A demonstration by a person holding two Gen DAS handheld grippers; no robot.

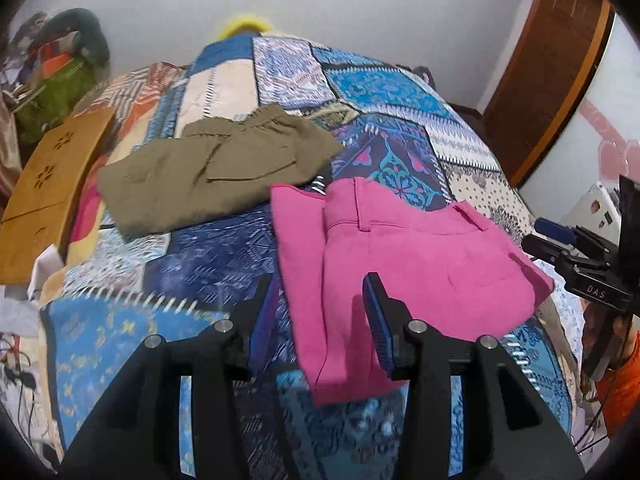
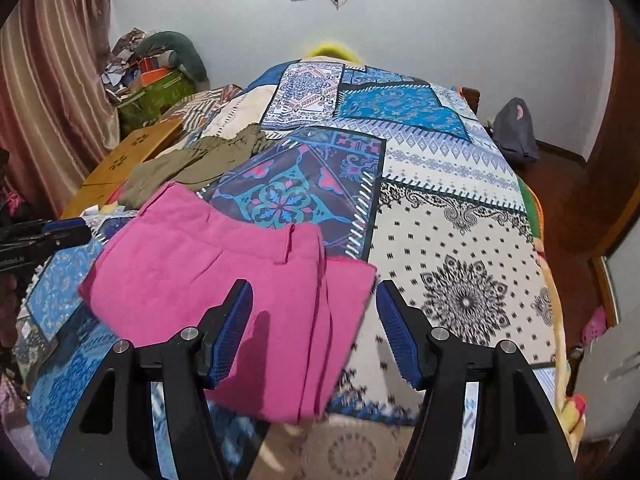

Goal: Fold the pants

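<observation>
The pink pants point(image 1: 404, 256) lie folded into a compact stack on the bed point(image 2: 460, 240), toward its near edge, waistband facing the far end. Both grippers hover above the stack, touching nothing. The left gripper point(image 1: 320, 312) has its jaws partly apart and empty; the right gripper point(image 2: 316, 328) stands wider, also empty. The fold appears complete, though the near hem is partly hidden. To finish well, lift both grippers straight clear without snagging the cloth, then check that the edges align. The olive pants point(image 1: 208, 168) lie folded just beyond, toward the bed's left edge.
</observation>
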